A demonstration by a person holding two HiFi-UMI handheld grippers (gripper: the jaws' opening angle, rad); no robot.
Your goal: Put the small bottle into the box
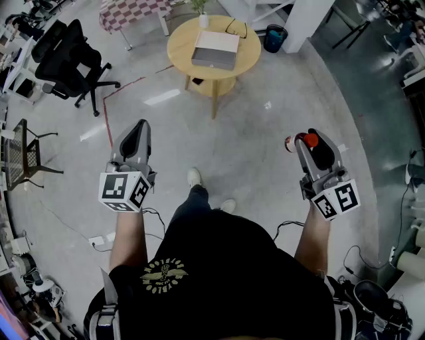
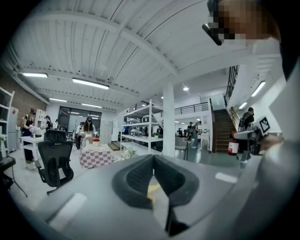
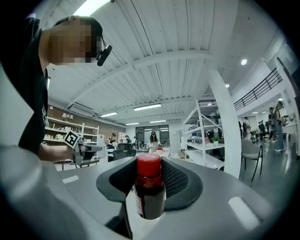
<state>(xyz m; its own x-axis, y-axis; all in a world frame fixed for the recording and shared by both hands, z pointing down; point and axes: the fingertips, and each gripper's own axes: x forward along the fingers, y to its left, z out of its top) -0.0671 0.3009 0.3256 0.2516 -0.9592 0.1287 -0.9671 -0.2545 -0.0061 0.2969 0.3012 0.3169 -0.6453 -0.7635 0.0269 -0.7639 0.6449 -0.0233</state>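
The small bottle (image 3: 150, 197) is dark red with a red cap, and it stands upright between the pads of my right gripper (image 3: 150, 161), which is shut on it. In the head view that gripper (image 1: 307, 141) is held up at the right with the bottle (image 1: 297, 141) at its tip. My left gripper (image 1: 140, 125) is raised at the left, its jaws meeting at the tips with nothing between them (image 2: 153, 158). The box (image 1: 216, 50), flat and grey-white, lies on a round wooden table (image 1: 249, 56) far ahead across the floor.
On the table are glasses (image 1: 236, 28) and a small potted plant (image 1: 202, 16). A blue bin (image 1: 274, 38) stands behind it. A black office chair (image 1: 66, 60) and a folding chair (image 1: 20, 156) stand at the left. Cables lie on the floor by my feet.
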